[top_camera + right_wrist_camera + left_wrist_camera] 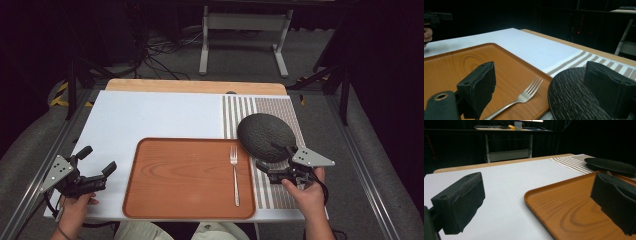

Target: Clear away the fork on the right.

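right gripper (pixel 272 162): jaws apart, straddling near edge of dark plate (pixel 265 136), likely not yet clamped | plate: on striped mat (pixel 280 107), overlapping tray (pixel 189 178) right rim, just far of gripper | fork (pixel 234 173): long axis near-far | left gripper (pixel 97 165): apart, well left

Ahead of my left gripper (pixel 98 159) and under it I see a white sheet (pixel 150 115) that covers most of the table. Under my right gripper (pixel 270 156) lies a striped mat (pixel 240 112), which runs on beyond it to the table's far side. Past both tools a wooden edge (pixel 195 86) shows behind the sheet. Farther off a white frame (pixel 245 22) stands on grey carpet (pixel 320 115), with loose cables (pixel 160 55) to its left.
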The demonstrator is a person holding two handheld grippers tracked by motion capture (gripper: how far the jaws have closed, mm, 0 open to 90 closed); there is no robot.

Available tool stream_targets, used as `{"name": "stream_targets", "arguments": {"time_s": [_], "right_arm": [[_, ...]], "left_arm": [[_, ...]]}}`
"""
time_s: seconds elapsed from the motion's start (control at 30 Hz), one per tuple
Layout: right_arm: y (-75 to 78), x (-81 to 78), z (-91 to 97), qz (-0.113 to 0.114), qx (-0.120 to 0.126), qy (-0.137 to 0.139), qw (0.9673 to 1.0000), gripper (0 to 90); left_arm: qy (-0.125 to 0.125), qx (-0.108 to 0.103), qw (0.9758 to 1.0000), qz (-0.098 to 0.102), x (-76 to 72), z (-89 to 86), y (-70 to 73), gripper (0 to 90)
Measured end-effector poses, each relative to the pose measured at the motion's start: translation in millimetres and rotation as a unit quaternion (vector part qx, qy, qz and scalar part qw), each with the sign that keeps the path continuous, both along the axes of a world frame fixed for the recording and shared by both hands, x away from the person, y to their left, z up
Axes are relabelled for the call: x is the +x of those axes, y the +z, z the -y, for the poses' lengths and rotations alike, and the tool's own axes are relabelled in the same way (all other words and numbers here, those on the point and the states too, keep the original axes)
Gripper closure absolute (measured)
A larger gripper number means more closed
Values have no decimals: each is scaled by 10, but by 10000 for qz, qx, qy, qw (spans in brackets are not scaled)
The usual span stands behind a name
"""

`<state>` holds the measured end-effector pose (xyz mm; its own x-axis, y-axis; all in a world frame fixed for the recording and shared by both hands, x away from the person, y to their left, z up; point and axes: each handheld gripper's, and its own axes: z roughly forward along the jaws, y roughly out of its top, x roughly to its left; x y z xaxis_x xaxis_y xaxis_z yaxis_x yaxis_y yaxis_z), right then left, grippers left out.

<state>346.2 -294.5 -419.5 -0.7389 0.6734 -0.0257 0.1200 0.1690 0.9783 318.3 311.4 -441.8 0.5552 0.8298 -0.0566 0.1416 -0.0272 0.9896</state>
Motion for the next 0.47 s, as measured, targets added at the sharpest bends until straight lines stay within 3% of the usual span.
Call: {"name": "stream_targets", "arguments": {"time_s": [0.2, 0.23, 0.47], "right_arm": [[-149, -15, 40, -119, 162, -119, 9997, 120], [-211, -12, 34, -193, -4, -147, 9997, 122], [-250, -2, 104, -107, 157, -266, 9995, 121]], "left_arm": [[-29, -5, 10000, 5, 2, 3, 2, 0], [-41, 0, 10000, 18, 1, 3, 4, 0], [-23, -16, 10000, -2, 7, 5, -3, 0]]}}
